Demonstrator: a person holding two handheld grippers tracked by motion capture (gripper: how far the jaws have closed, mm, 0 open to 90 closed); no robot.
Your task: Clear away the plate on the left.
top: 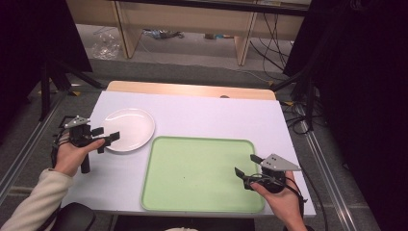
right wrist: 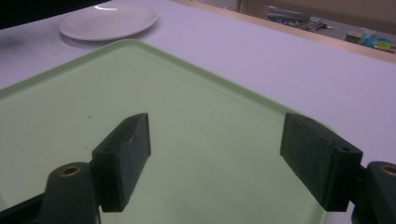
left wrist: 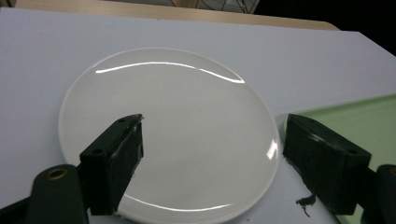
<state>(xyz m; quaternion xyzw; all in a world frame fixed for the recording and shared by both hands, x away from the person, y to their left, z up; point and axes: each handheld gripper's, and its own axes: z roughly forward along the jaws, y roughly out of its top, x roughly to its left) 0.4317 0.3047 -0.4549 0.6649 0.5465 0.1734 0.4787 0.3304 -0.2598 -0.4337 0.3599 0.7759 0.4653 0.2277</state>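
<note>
Plate [left wrist: 187, 135] under left gripper [top: 107, 138], jaws wide, gripping nothing; right gripper [top: 244, 177] jaws wide over tray [top: 192, 168].

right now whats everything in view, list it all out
plate: one, white, empty, on the left of the table, just off the tray's far left corner
tray: one, pale green, empty, on the near middle of the table
table: one, white top with a wooden strip along its far edge
wooden furniture: pale wood, on the floor beyond the table
cables: several, black, on the floor at the far right
left claw: one, black, jaws open over the plate's near rim
right claw: one, black, jaws open over the tray's near right part
hands: two, one holding each claw
</note>
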